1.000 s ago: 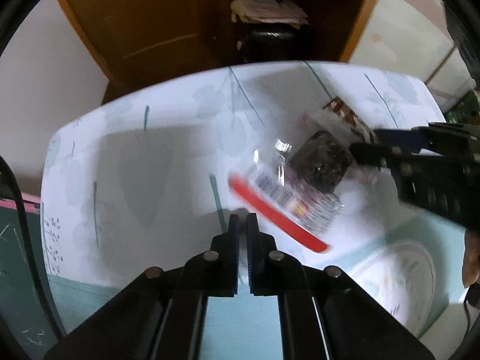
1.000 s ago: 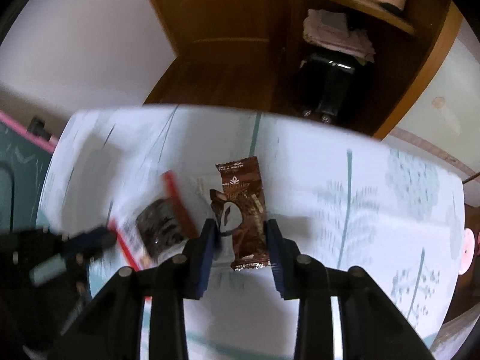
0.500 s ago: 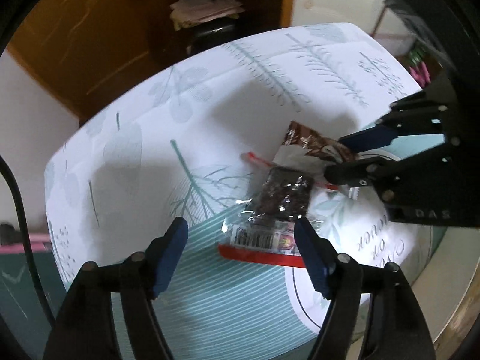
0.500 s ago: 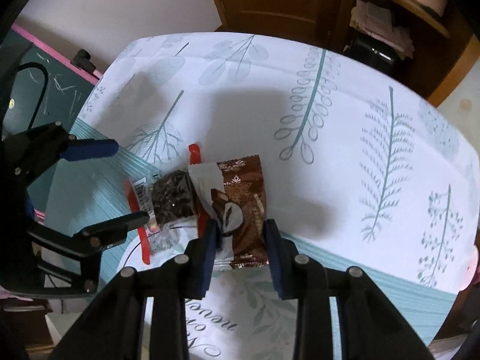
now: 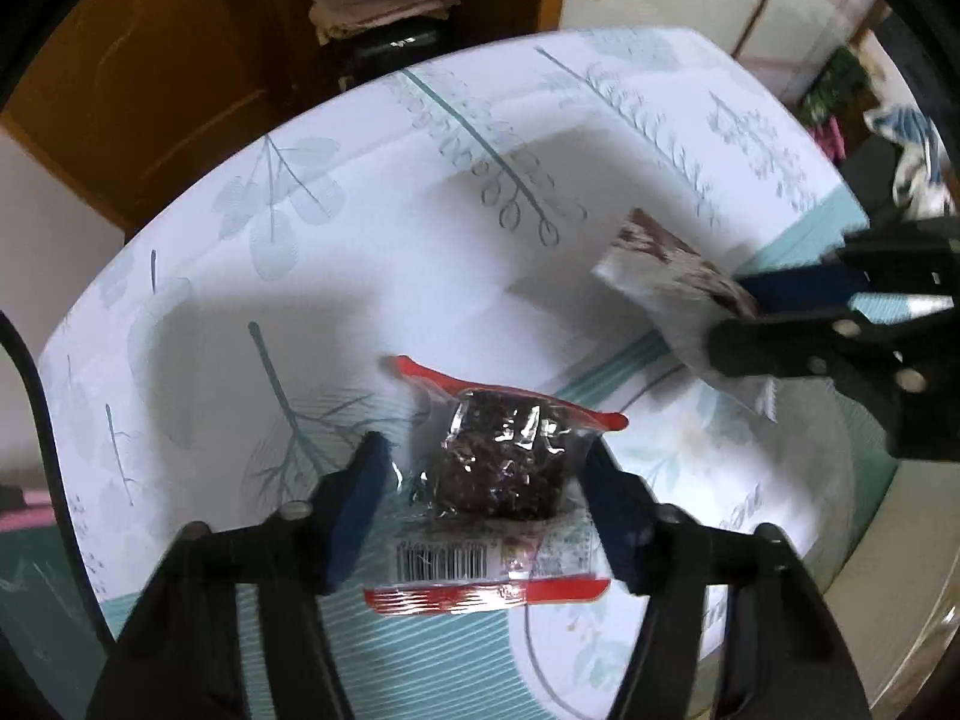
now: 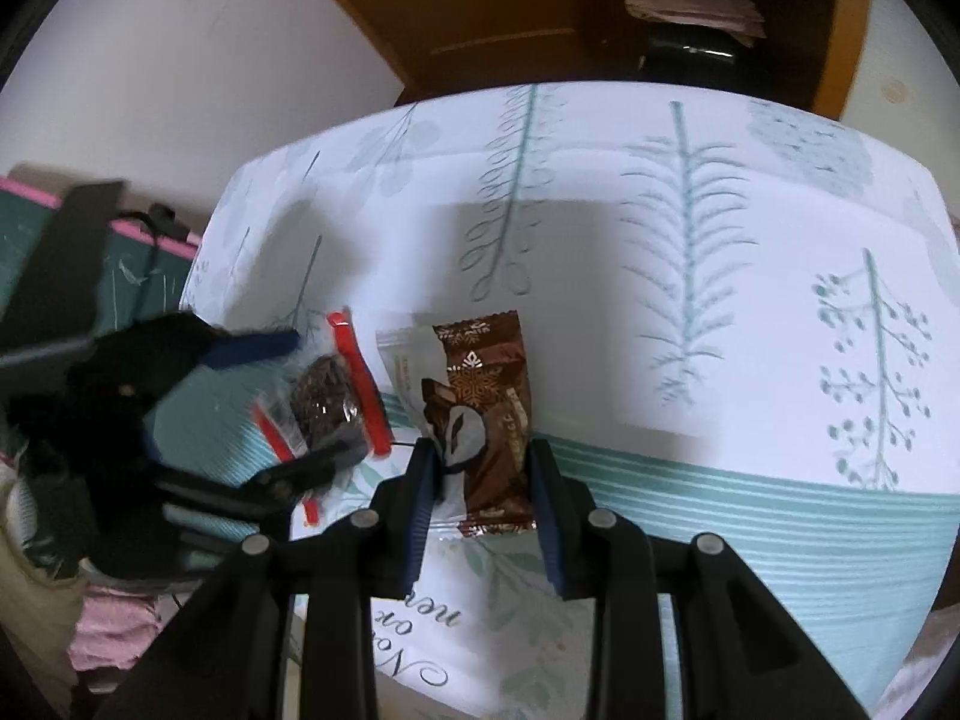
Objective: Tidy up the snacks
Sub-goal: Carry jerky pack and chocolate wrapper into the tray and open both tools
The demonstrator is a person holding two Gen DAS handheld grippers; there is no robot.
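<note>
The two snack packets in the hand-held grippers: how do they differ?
The clear packet has red edges, a barcode and a dark crumbly cake showing through; the brown packet is opaque and printed. The left hand-held gripper is closing on the clear packet; the right hand-held gripper is shut on the brown one. Both are sealed, above the leaf-print tablecloth.

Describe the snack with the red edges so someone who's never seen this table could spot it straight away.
Start at the table with the leaf-print cloth and go to its near edge, where the teal stripes begin. There the clear packet sits between the fingers of the left hand-held gripper, whose jaws are closing. Unlike the brown wrapped bar nearby, it is see-through, showing a dark lump, with red strips and a barcode.
</note>
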